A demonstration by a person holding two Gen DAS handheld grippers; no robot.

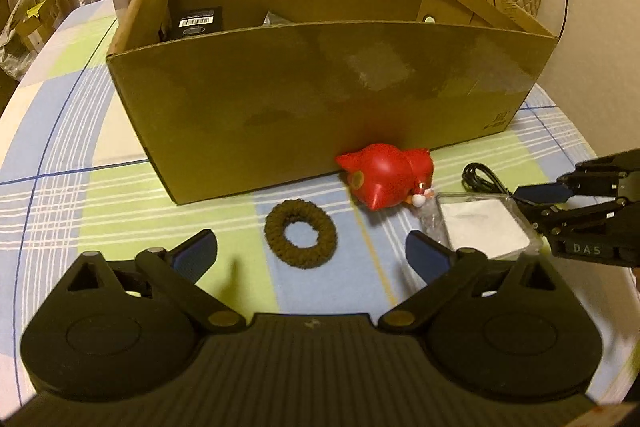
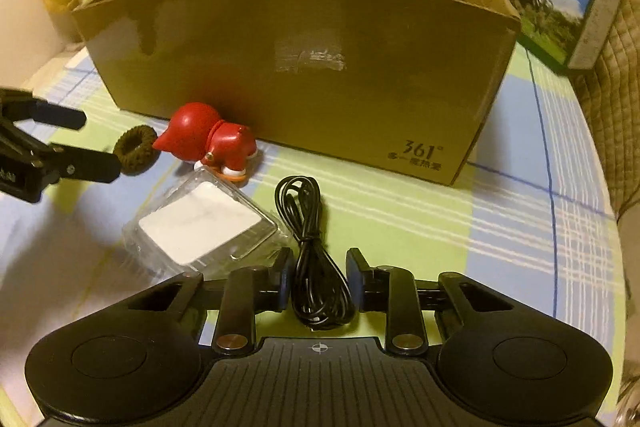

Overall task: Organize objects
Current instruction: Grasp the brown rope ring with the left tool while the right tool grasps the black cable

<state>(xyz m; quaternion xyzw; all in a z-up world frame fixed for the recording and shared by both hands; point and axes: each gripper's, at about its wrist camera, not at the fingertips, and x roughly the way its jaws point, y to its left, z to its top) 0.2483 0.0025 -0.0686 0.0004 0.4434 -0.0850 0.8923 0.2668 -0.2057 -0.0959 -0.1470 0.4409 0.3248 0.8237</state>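
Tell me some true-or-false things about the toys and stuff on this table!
1. The red toy lies on its side beside the cardboard box. True.
2. The brown ring is inside the box. False: it lies on the tablecloth.
3. The black cable lies between the right gripper fingers. True.
4. The left gripper holds the clear packet. False: it is open and empty.
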